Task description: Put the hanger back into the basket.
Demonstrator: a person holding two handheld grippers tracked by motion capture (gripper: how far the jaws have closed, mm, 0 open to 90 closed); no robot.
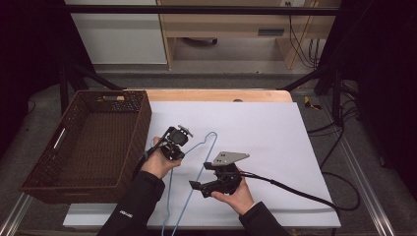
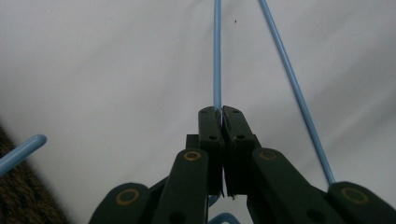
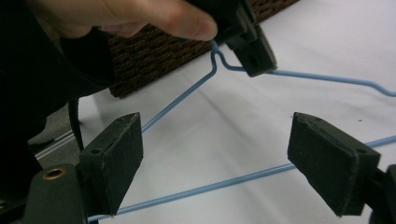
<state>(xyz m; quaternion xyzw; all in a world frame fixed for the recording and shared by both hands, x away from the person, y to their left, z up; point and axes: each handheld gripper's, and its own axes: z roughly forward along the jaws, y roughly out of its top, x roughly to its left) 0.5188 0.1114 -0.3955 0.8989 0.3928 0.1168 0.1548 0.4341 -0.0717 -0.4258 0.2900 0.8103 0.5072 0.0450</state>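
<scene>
A blue wire hanger (image 1: 212, 133) lies on the white sheet (image 1: 275, 137) in the middle of the table. My left gripper (image 1: 173, 153) is shut on one of its thin wires near the neck; in the left gripper view the jaws (image 2: 219, 114) pinch the wire (image 2: 217, 56) tight. My right gripper (image 1: 200, 176) is held just right of the hanger, open. In the right gripper view its two pads (image 3: 114, 158) stand wide apart, and a hanger wire (image 3: 224, 183) runs across behind the gap. The left gripper (image 3: 250, 44) shows there too, clamped on the hanger.
A brown wicker basket (image 1: 142, 123) stands at the left, close beside my left hand, with nothing visible in it. The right gripper's cable (image 1: 295, 189) trails right across the sheet. Beyond the table's far edge are a dark frame and cabinets.
</scene>
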